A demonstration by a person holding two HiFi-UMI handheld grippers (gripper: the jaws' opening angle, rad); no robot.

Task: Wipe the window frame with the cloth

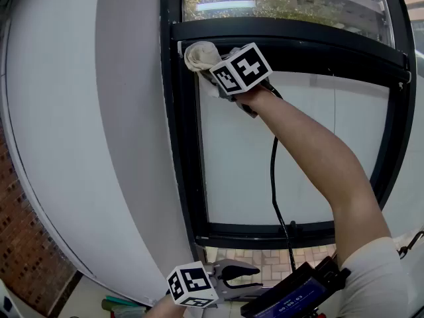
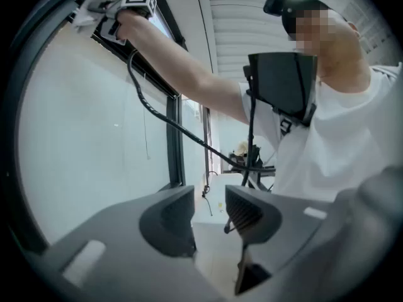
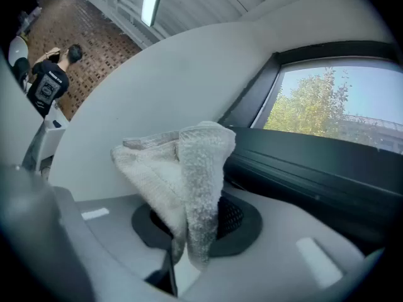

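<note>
Cloth (image 1: 199,54): off-white, bunched, touching the frame (image 1: 177,151) at its upper-left corner, where the crossbar meets the upright.
Right gripper (image 3: 196,218): raised to that corner, fingers pinching the cloth.
Left gripper (image 2: 211,214): held below the frame's bottom rail, fingers spread, nothing between them.

Frame upright (image 1: 173,144) blocks cloth (image 1: 199,55) on L; rm open R along crossbar (image 1: 318,35).

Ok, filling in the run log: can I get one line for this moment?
right gripper: shut on cloth, at window frame upper-left corner | left gripper: open, empty, held low
</note>
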